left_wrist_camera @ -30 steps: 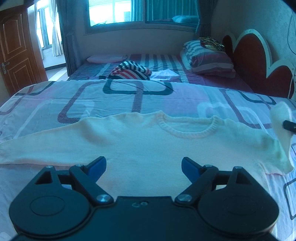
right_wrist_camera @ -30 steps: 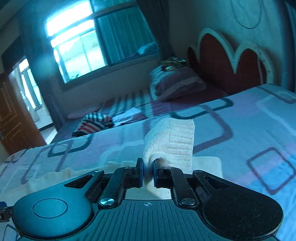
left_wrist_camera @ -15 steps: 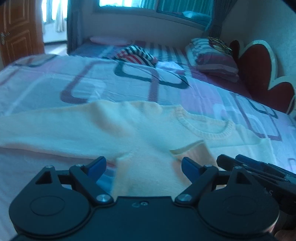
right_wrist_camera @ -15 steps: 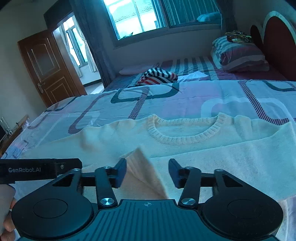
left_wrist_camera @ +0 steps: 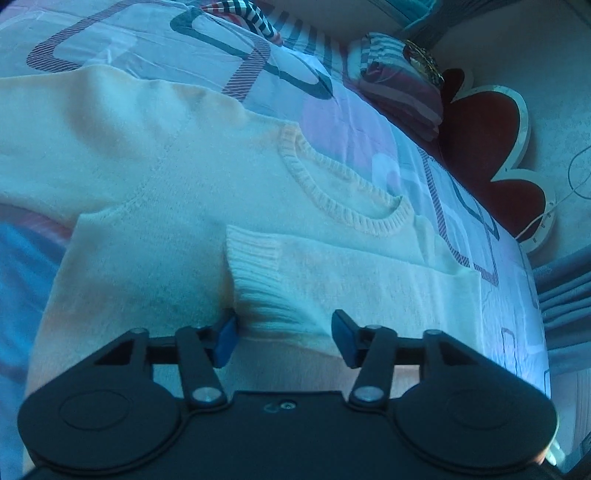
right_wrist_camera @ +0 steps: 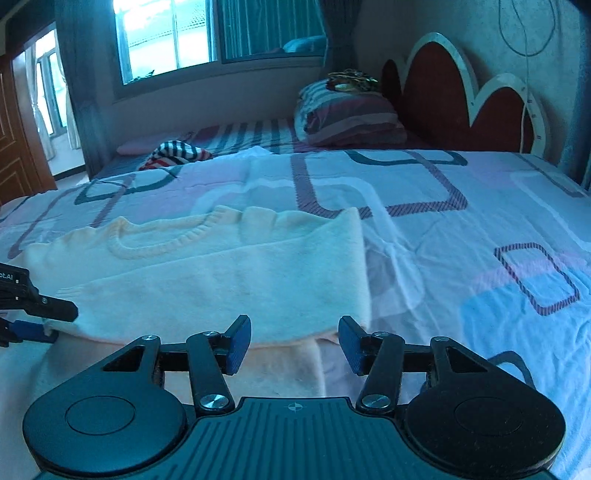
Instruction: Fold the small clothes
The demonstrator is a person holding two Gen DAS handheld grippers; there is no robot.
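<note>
While the cream knitted sweater lies spread front-up on the patterned bedspread, one of its sleeves is folded across the chest, its ribbed cuff lying just below the ribbed neckline. In the left wrist view the left gripper hangs low over the sweater, tilted steeply down, and the cuff end of the folded sleeve runs into the gap between its blue pads. Its jaws have just been closing; one pad looks to be at the cuff's edge while the other stands clear of the knit, so the cuff is between them but not pinched. In the right wrist view the right gripper sits near the outer fold of the sweater, where the doubled sleeve makes a thick edge on the bedspread. Its jaws have just been opening and are parted, with nothing clasped; the fold's near hem lies just beyond the fingertips. At the left edge of that view the left gripper's fingers reach onto the sleeve end. Farther back a striped garment lies crumpled on a second bed, a striped pillow rests by the red scalloped headboard, and a window glows behind.
</note>
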